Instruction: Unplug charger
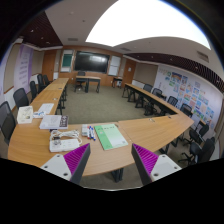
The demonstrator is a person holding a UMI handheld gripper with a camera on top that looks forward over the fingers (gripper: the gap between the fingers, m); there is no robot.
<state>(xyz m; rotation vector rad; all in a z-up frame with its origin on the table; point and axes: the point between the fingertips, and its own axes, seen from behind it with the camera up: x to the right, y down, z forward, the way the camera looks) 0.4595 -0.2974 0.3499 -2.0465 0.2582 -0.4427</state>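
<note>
My gripper is open and empty, held above the floor a little short of a long wooden table. Its two purple pads stand wide apart. On the table beyond the left finger lies a white block with cables, which may be the power strip with the charger; I cannot make out a plug. A green sheet lies on the table just ahead of the fingers.
The tables form a U around a carpeted middle. White boxes and papers lie on the left arm. Black chairs line the left side and others the right. A screen hangs on the far wall.
</note>
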